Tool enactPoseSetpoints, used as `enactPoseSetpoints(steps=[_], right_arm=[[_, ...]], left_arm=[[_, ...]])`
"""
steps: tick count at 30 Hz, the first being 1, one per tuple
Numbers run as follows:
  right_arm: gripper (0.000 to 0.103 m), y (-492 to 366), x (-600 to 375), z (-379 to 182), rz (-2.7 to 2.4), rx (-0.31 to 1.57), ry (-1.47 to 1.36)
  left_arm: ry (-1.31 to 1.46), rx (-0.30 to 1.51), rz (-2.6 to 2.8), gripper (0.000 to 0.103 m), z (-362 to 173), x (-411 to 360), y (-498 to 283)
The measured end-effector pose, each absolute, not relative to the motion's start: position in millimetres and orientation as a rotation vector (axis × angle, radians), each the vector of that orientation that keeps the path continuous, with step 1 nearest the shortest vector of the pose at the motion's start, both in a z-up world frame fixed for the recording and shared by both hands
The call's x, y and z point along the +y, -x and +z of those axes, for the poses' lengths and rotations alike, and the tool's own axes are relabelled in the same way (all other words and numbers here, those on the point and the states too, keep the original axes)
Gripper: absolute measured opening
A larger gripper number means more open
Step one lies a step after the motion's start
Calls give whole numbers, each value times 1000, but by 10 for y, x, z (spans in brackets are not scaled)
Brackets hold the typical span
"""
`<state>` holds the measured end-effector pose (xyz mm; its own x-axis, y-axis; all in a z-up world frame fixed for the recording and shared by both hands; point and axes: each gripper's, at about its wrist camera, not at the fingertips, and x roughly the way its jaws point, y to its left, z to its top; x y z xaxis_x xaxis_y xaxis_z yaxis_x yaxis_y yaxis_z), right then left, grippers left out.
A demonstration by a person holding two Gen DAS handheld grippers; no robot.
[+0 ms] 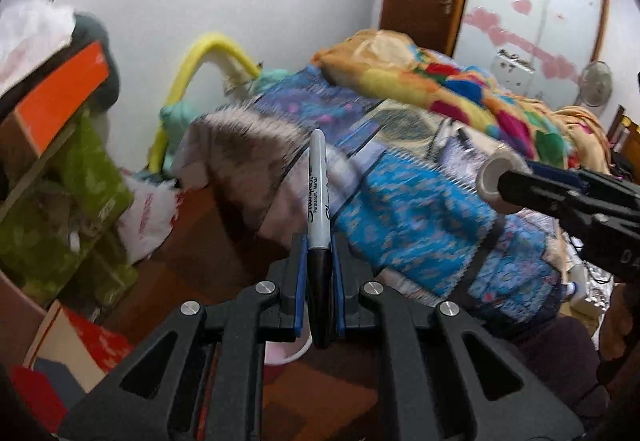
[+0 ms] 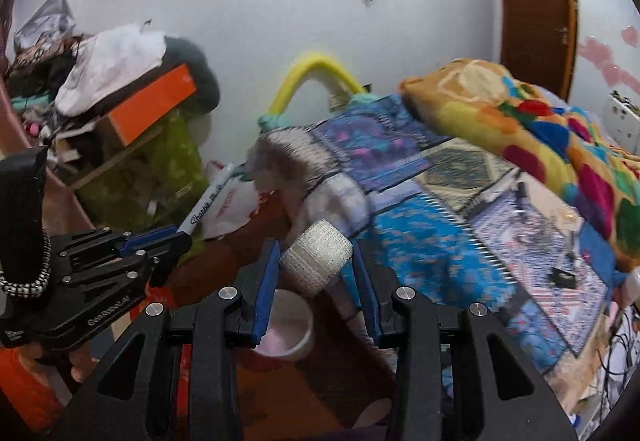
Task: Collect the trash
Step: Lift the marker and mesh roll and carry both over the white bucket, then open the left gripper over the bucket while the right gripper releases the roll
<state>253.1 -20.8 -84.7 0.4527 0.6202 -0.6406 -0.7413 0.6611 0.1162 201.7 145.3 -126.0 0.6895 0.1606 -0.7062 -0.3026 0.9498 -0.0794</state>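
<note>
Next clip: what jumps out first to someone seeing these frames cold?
Both grippers are loaded: the left gripper clamps a Sharpie marker pointing up, and the right gripper holds a roll of white gauze tape. Behind them, a bright patchwork blanket lies heaped on the bed.

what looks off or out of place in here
The shelf corner on the left is a jumble: an orange box sits tilted with a white cloth slumped over it. A white plastic bag lies crumpled on the floor below. The left gripper holds a marker, the right gripper a roll of tape.
</note>
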Motion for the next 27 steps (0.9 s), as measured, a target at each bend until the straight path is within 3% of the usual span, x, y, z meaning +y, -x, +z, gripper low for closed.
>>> enactPoseSetpoints(steps=[15,27], right_arm=[[34,-2765,715,-1892,936,998,268],[35,-2930,1278,-2534,949,1151,357]], left_arm=[[415,1071,372,11,-2762,2182,-2083],[491,1246,386,11,-3517,2470,-2262]])
